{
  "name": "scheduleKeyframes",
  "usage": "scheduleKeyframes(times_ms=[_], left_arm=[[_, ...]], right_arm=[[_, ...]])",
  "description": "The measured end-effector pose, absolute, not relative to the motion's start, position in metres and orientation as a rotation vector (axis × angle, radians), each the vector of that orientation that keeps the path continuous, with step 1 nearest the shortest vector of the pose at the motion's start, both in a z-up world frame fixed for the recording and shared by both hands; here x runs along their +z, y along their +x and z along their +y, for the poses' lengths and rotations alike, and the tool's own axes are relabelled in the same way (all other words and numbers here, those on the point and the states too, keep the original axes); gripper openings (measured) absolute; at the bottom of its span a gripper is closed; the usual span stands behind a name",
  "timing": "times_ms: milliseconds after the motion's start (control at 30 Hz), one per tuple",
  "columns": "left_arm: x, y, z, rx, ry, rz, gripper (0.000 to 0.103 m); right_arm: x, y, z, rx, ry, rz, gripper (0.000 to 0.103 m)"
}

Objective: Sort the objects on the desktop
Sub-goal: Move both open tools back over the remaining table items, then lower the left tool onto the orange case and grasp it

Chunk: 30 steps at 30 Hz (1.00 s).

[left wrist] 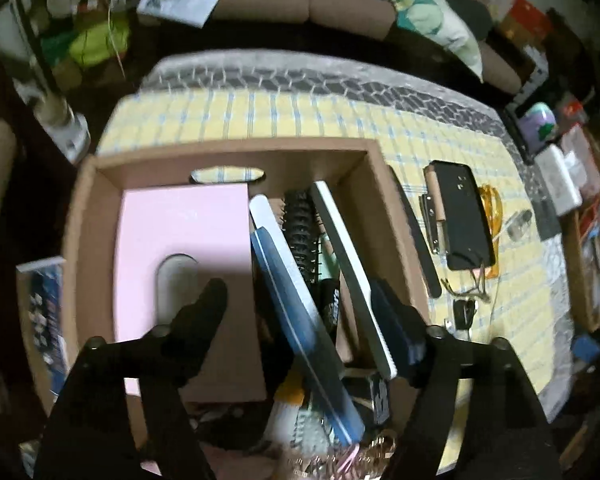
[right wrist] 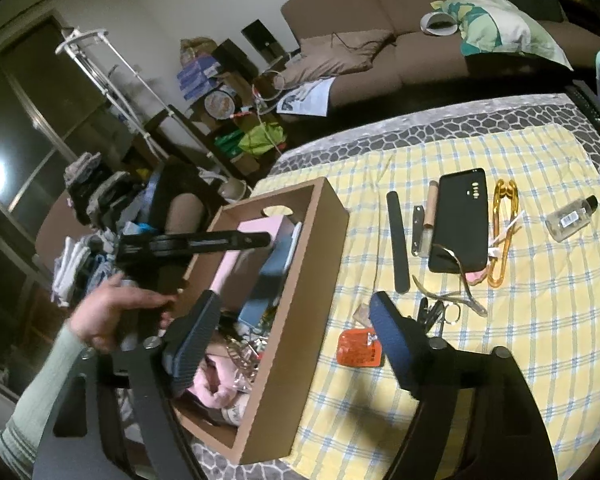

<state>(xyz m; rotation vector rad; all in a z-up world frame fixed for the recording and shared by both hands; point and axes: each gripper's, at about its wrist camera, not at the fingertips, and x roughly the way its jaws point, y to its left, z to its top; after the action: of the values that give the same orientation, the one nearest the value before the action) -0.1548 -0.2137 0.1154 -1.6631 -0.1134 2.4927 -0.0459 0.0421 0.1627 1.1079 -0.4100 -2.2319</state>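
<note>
Left wrist view shows the left gripper (left wrist: 304,312) hanging over the cardboard box (left wrist: 100,184), its fingers spread wide with nothing between them. Beneath it, inside the box, lie a blue nail file (left wrist: 300,320), a white-edged file (left wrist: 352,272), a black hairbrush (left wrist: 302,228) and a pink box (left wrist: 180,232). Beyond the box's right wall, on the yellow checked cloth (left wrist: 260,120), rest a black file (left wrist: 420,240) and a black phone (left wrist: 464,216).

From the right wrist view, the right gripper (right wrist: 292,332) is likewise spread and empty, straddling the box's near wall. An orange packet (right wrist: 358,350) lies just past its fingers; nippers (right wrist: 456,288), gold scissors (right wrist: 500,232) and a clear bottle (right wrist: 570,218) sit farther out. A brown sofa (right wrist: 380,40) stands behind.
</note>
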Motion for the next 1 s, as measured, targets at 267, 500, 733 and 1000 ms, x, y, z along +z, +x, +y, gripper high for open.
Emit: scheduleKeyframes(times_ms=[267,500,733,1000], left_arm=[[0.137,-0.090,-0.188,2.571,-1.543,0.034,0.103],[0.151,-0.034,-0.187,2.618,-1.481,0.001,0.103],[0.154,0.000,-0.192,2.646,-1.456,-0.123,0.103],[0.154,0.019,-0.174,2.628,-1.433,-0.168,0.103]], right_arm=[[0.150,-0.043,0.027,-2.282,1.168,-0.287,0.103],[0.151,-0.032,0.021,-2.359,1.165,-0.142,0.103],[0.147,-0.009,0.028,-2.427,1.157,-0.065,0.103],[0.144,0.011,0.044,-2.465,1.173,-0.028,0.103]])
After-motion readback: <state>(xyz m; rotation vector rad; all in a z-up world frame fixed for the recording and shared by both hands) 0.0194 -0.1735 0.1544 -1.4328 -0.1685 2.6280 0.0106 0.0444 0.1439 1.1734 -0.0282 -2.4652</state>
